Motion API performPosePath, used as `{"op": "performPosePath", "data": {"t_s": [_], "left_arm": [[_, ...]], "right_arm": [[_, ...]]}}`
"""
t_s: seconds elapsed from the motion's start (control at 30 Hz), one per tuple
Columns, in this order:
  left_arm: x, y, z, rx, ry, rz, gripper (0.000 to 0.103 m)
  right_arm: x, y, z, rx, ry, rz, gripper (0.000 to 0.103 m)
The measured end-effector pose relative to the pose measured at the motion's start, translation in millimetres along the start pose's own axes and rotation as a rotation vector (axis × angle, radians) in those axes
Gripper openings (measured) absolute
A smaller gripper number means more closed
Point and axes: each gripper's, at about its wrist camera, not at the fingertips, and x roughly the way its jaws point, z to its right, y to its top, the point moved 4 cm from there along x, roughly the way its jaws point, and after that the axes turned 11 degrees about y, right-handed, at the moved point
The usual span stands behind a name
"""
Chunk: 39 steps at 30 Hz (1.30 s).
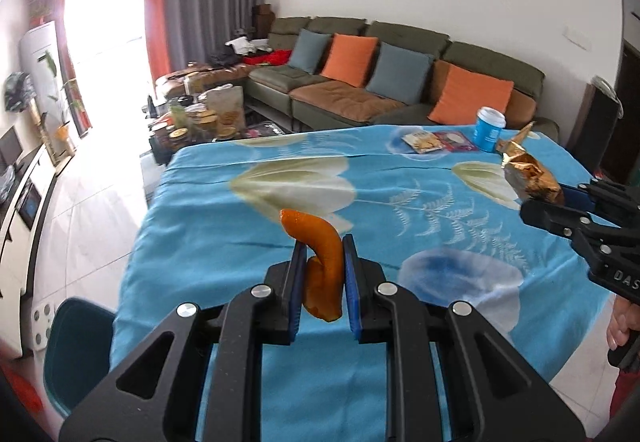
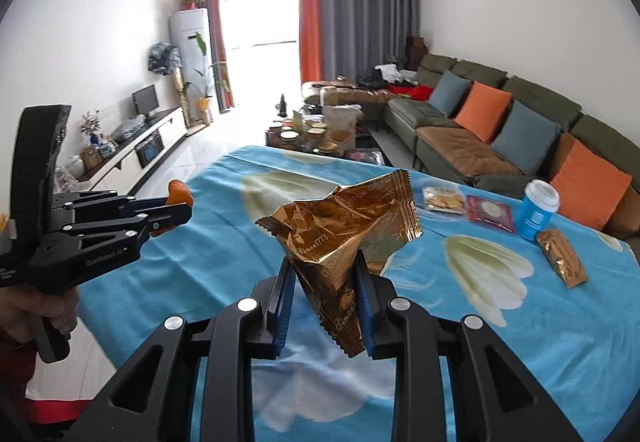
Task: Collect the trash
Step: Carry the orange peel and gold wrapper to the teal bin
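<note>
Left wrist view: my left gripper [image 1: 324, 262] pinching orange peel [image 1: 320, 262]; right gripper [image 2: 325, 296] clamping gold wrapper [image 2: 348, 238]. Keep both squeezes firm, carry clear above tablecloth [image 1: 224, 242] toward bin, not in view.

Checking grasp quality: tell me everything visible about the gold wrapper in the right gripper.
The gold wrapper is crinkled, shiny foil with serrated end seams and pale script print, including "Since 1773". It looks flattened and empty, though that is not certain. The right gripper is shut on its lower half, blue pads pressing both sides; the top fans out tilted above them. It hangs clear above the blue floral tablecloth, touching nothing else.
</note>
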Motion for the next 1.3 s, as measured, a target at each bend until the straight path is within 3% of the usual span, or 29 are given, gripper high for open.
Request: {"op": "performPosePath", "data": {"t_s": [0.7,1.3], "left_arm": [[-61,-46,-126,-0.175,0.215,0.018,0.018],[-62,-97,-225,-0.308,0.386,-0.074,0.018]], "right_arm": [[17,26,-105,-0.159,0.196,0.032,0.026],[75,46,-179,-0.251,0.381,-0.054,0.026]]}}
